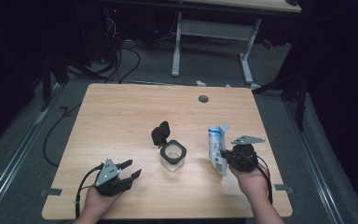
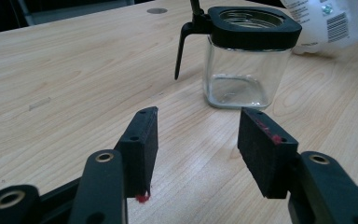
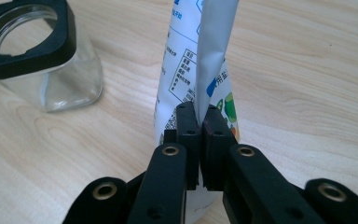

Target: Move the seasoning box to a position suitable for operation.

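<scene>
High view: right tool (image 1: 224, 157) clamped on white pouch (image 1: 217, 148), upright beside open glass jar (image 1: 173, 156) mid-surface; left tool (image 1: 130, 170) spread wide, empty, near jar. Pouch gripped; pouring into jar judged not yet begun.

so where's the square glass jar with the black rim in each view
High view: the square glass jar with the black rim stands at table centre, its black flip lid open behind it.
Left gripper view: upper right, beyond the open fingers.
Right gripper view: top left corner, left of the white printed pouch.
Shared landmark: that pouch stands beside the jar in every view.
</scene>
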